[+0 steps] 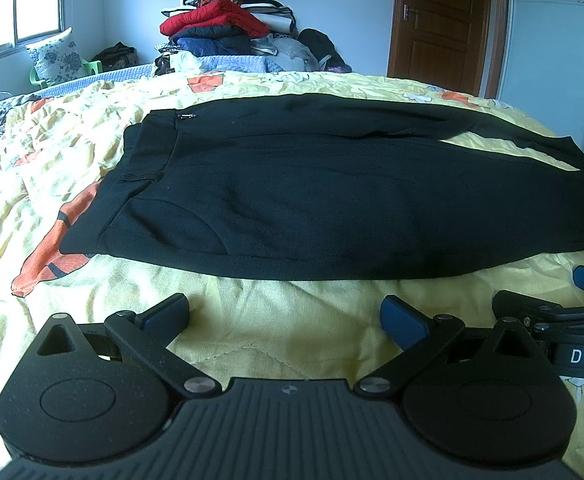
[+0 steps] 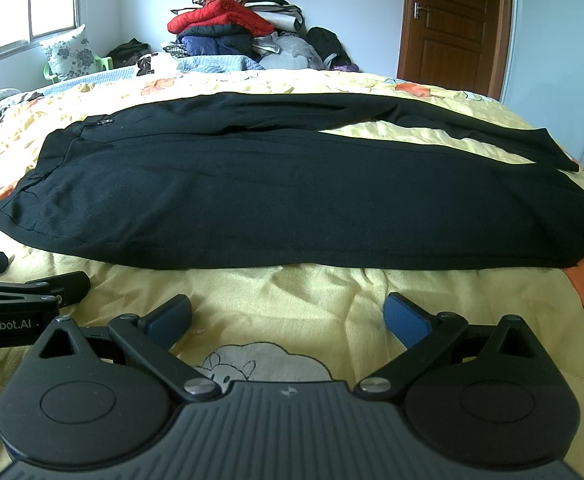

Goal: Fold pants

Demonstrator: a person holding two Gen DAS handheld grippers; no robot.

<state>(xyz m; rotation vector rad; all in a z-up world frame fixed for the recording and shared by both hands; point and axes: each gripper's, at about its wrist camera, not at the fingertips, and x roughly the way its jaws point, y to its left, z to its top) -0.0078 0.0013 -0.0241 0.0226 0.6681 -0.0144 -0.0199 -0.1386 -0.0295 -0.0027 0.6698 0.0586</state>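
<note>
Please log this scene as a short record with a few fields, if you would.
garment: black fabric pants, spread flat, unfolded
waistband: at the left, legs running right
surface: yellow patterned quilt on a bed
left claw: open, empty, short of the pants' near edge
right claw: open, empty, short of the near edge
background: pile of clothes, brown wooden door

Both wrist views low, facing pants (image 1: 332, 200) side-by-side.
</note>
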